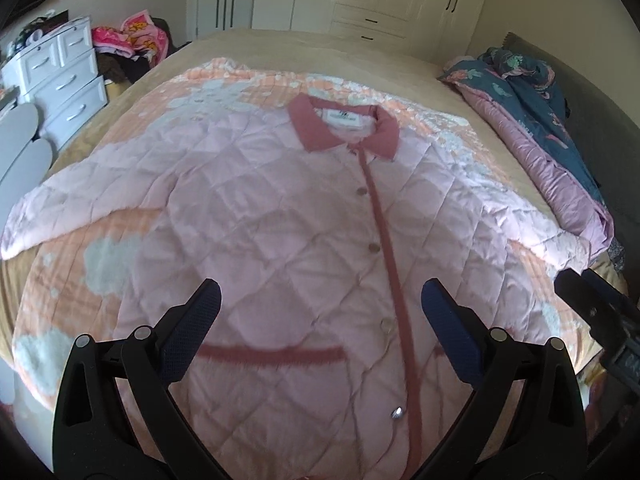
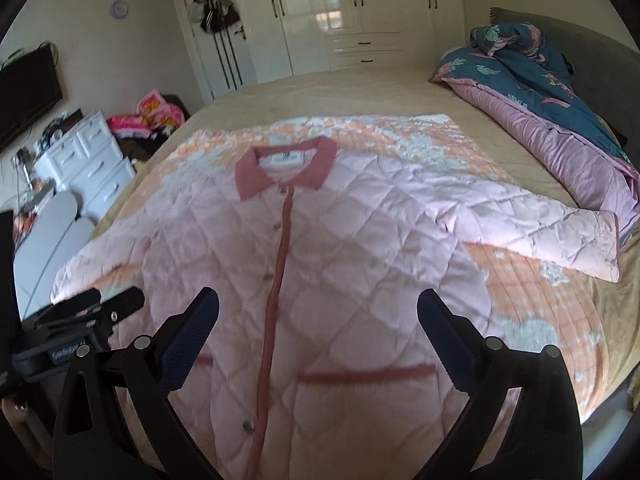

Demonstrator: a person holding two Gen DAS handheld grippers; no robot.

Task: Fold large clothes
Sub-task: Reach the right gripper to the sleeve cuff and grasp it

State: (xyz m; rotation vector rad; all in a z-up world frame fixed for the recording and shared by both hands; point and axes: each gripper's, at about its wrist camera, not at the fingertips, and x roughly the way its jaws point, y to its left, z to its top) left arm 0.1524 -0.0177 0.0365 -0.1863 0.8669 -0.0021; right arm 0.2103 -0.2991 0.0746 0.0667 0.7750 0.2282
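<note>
Left gripper [image 1: 320, 312], right gripper [image 2: 318, 320]: spread wide, empty, above hem. Jacket [image 1: 280, 240]: flat, buttoned, front up on blanket [image 1: 60, 280] on bed [image 2: 360, 88]; sleeves [image 2: 540, 232] spread. Risks, judged: slippery quilting sliding from pinch; thick padding springing open; blanket pinched along with hem; right sleeve touching duvet [image 2: 560, 128], possible snag.

Your left gripper [image 1: 320, 300] has black plastic arms with silver rivets. Its fingers [image 1: 192, 328] wear dark blue textured pads. Your right gripper [image 2: 318, 310] matches.
</note>
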